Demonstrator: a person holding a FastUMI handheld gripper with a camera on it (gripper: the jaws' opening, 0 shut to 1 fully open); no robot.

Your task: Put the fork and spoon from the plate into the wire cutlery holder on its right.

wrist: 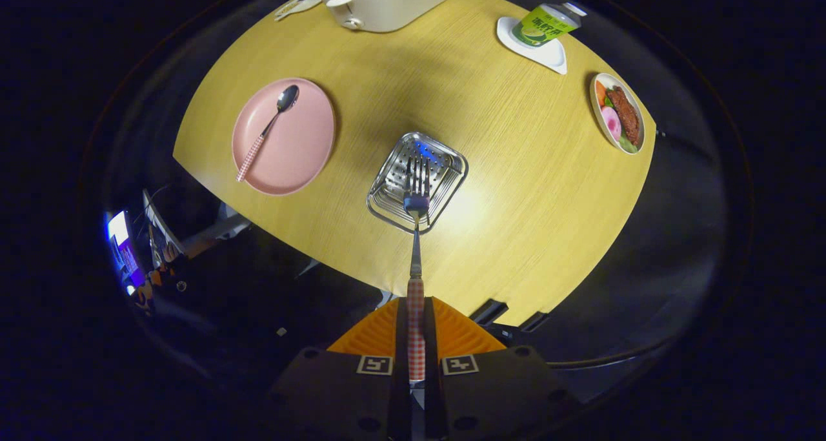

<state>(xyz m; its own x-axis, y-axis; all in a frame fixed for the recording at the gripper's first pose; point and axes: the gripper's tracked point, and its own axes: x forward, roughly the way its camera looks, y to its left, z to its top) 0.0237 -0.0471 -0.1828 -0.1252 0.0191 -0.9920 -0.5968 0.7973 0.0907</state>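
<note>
My gripper (416, 318) is shut on the checked handle of the fork (416, 234), held high above the round wooden table (516, 189). The fork's tines point down over the open top of the wire cutlery holder (445, 183), which stands just ahead of the fingers. To the holder's left lies the pink plate (303, 150). On it rests the spoon (268, 131), bowl pointing away, its checked handle toward the plate's near rim.
A white box-like container (387, 2) stands at the table's far side. A green can (545, 24) sits on a small white dish (548, 53) beyond and right. A plate of food (618, 113) lies near the right rim. The table's near edge is below the fork.
</note>
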